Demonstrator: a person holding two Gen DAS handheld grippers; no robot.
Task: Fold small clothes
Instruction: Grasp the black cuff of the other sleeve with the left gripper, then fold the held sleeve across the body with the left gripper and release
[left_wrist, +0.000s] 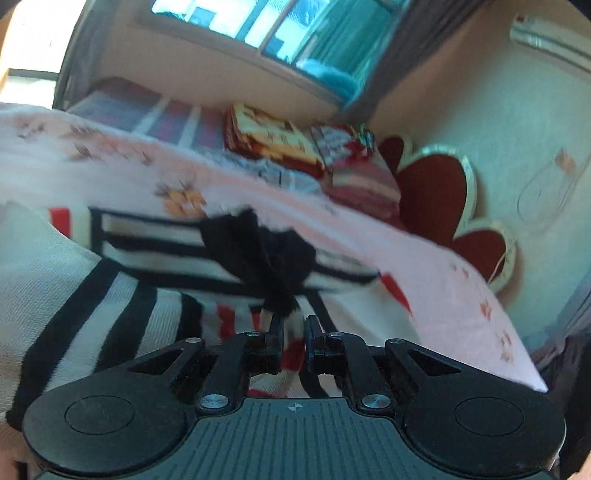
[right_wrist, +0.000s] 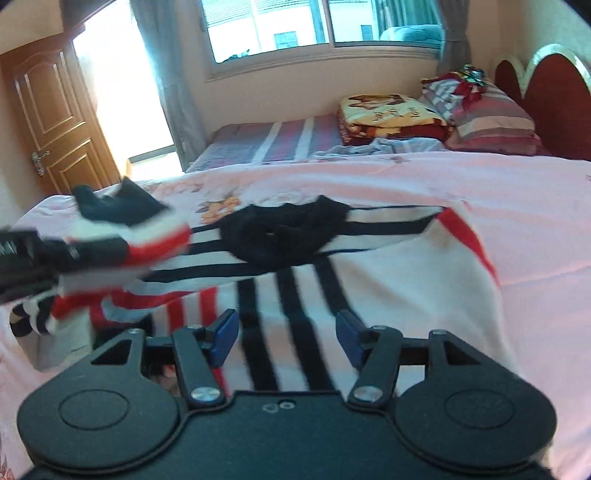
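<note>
A small white top (right_wrist: 369, 280) with black and red stripes and a black collar (right_wrist: 280, 232) lies on the pink bedsheet (right_wrist: 480, 192). My left gripper (left_wrist: 293, 328) is shut on a fold of the striped top (left_wrist: 110, 295), close to the lens. In the right wrist view the left gripper (right_wrist: 55, 254) shows at the left edge, lifting a sleeve with a black cuff (right_wrist: 118, 206). My right gripper (right_wrist: 286, 328) is open and empty, just above the top's lower part.
Folded blankets (right_wrist: 388, 114) and striped pillows (right_wrist: 491, 114) lie at the bed's far end by a red headboard (right_wrist: 546, 85). A window (right_wrist: 314, 26) is behind, and a wooden door (right_wrist: 51, 122) is at the left.
</note>
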